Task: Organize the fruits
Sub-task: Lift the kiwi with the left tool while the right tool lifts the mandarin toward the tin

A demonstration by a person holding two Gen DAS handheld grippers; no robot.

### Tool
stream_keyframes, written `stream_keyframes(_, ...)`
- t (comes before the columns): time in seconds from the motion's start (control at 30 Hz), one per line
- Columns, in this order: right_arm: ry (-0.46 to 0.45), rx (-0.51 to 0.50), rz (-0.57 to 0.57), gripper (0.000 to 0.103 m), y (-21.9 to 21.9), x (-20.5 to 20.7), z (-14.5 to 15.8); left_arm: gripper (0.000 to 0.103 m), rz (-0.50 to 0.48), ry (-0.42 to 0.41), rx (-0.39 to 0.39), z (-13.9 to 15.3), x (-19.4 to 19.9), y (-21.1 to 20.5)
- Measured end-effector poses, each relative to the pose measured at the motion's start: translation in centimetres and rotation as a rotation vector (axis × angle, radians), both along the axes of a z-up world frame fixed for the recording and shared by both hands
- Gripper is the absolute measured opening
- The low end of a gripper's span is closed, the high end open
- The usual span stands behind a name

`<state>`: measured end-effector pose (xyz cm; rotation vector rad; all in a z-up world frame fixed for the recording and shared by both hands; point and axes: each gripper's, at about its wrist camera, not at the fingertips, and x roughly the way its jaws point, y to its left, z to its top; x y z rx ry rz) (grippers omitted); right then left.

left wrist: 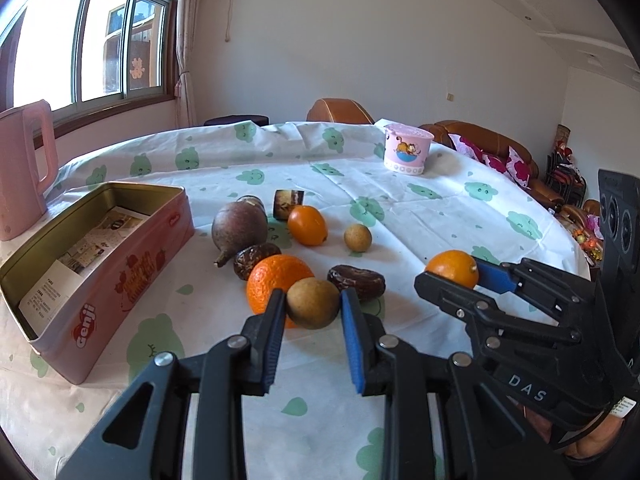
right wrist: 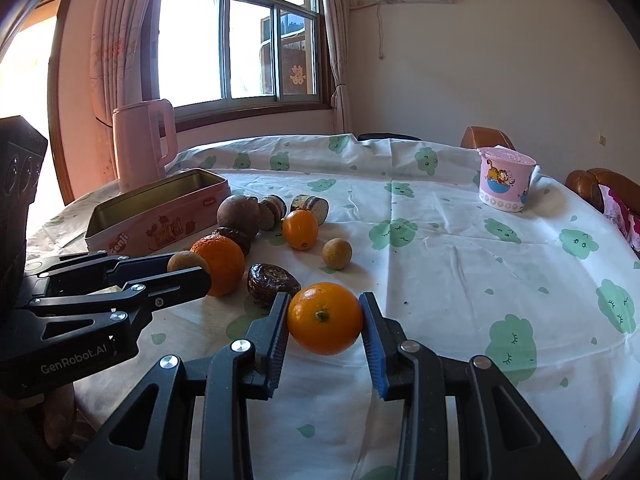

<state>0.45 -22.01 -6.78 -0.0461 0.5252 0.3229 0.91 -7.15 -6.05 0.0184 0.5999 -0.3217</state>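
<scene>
Fruits are being gathered: a longan point(left wrist: 313, 303) is being clamped by the left gripper point(left wrist: 313, 308) and an orange point(right wrist: 325, 319) by the right gripper point(right wrist: 325, 322). Nothing is being stored in the tin point(left wrist: 120, 276) at ten o'clock yet; several pieces are being left on the table point(left wrist: 420, 216).

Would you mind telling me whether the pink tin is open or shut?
Open: the tin has no lid on, and printed paper shows inside it.

tin point(left wrist: 120, 268) left on table point(left wrist: 440, 208); kettle point(left wrist: 24, 168) behind it; fruits right of tin; cup point(left wrist: 407, 149) far behind.
</scene>
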Motion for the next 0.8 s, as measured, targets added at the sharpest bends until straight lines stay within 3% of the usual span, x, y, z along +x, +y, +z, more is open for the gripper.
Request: stream_keyframes(0.8, -0.11, 0.033, -0.004, 0.037, 0.2, -1.5, 1.6, 0.029, 0.043, -0.118, 0.032, 1.5, -1.2, 0.3)
